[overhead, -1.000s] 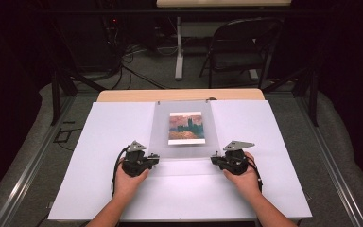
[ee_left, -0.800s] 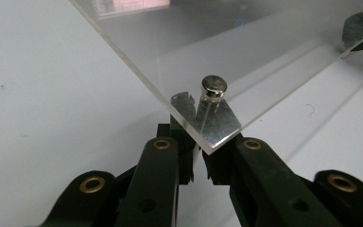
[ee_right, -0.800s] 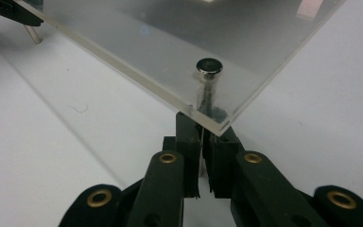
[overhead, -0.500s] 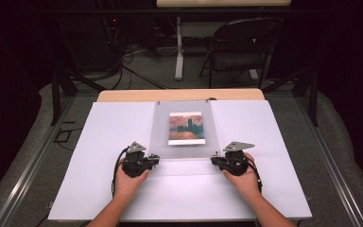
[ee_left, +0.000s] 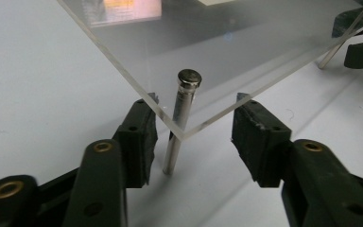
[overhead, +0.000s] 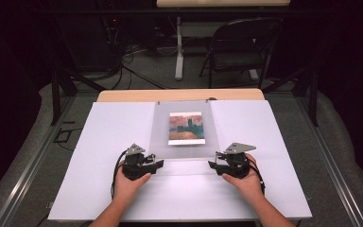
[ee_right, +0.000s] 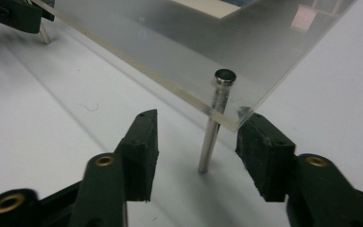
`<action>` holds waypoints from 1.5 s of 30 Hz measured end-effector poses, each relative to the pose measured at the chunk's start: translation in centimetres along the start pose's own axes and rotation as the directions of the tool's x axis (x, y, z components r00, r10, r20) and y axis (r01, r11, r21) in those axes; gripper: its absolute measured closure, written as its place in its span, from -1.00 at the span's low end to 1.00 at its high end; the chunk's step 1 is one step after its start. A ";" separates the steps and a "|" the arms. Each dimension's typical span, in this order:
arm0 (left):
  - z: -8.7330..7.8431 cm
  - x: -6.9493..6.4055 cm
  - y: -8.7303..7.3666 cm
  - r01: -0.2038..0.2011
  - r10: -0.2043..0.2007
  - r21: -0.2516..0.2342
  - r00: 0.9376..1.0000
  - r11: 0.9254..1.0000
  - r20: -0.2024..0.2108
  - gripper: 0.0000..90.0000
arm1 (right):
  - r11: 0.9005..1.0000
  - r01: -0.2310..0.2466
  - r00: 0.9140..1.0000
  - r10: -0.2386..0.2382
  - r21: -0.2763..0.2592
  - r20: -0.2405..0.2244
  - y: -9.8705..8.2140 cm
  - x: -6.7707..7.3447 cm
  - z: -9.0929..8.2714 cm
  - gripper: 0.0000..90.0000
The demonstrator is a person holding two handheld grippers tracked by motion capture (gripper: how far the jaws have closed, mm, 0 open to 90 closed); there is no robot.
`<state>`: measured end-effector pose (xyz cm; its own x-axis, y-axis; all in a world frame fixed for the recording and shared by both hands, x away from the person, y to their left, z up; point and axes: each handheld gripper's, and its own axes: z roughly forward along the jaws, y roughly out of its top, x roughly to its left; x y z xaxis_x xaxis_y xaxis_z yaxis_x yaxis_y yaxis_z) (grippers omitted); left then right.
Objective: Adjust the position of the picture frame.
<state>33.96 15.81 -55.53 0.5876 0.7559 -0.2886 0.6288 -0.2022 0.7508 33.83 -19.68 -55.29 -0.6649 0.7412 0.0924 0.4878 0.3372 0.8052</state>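
A clear acrylic sheet (overhead: 184,108) stands raised on thin metal pins over the white board, with a small painted picture (overhead: 185,127) under it. My left gripper (overhead: 155,160) is at the sheet's near left corner. In the left gripper view its jaws (ee_left: 194,137) have just been opening. They stand apart on either side of the corner pin (ee_left: 182,118), and the pads do not press it. My right gripper (overhead: 216,161) is at the near right corner. Its jaws (ee_right: 196,142) have also just been opening, and its pin (ee_right: 215,123) stands free between them.
The white board (overhead: 104,142) covers a wooden table (overhead: 123,95) whose far edge shows. Behind the table are a folding chair (overhead: 238,47), a table leg and floor cables. Dark metal rails run along both sides of the table.
Both pairs of jaws look a little wider apart than in the earlier frames. The hands, the sheet and the picture have kept their places.
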 end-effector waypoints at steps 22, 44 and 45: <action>-4.0 -0.4 -1.6 -0.082 0.083 0.019 0.995 0.996 -0.058 -0.13 | 1.000 0.001 0.999 -0.001 0.005 0.033 -1.7 0.8 -4.4 -0.04; -4.7 -0.5 -1.4 -0.067 0.069 0.033 0.996 0.997 -0.056 0.00 | 0.999 -0.047 0.998 0.047 -0.001 0.036 -1.8 0.3 -5.0 0.03; -4.7 -0.5 -1.4 -0.070 0.072 0.035 0.996 0.997 -0.057 0.00 | 0.999 -0.044 0.998 0.044 -0.002 0.037 -1.8 0.3 -5.0 0.03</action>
<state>30.36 18.63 -53.60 0.6014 0.7737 -0.1992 0.6035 -0.2765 0.7479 29.91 -22.97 -53.80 -0.6216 0.7762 0.1058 0.5153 0.3035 0.8015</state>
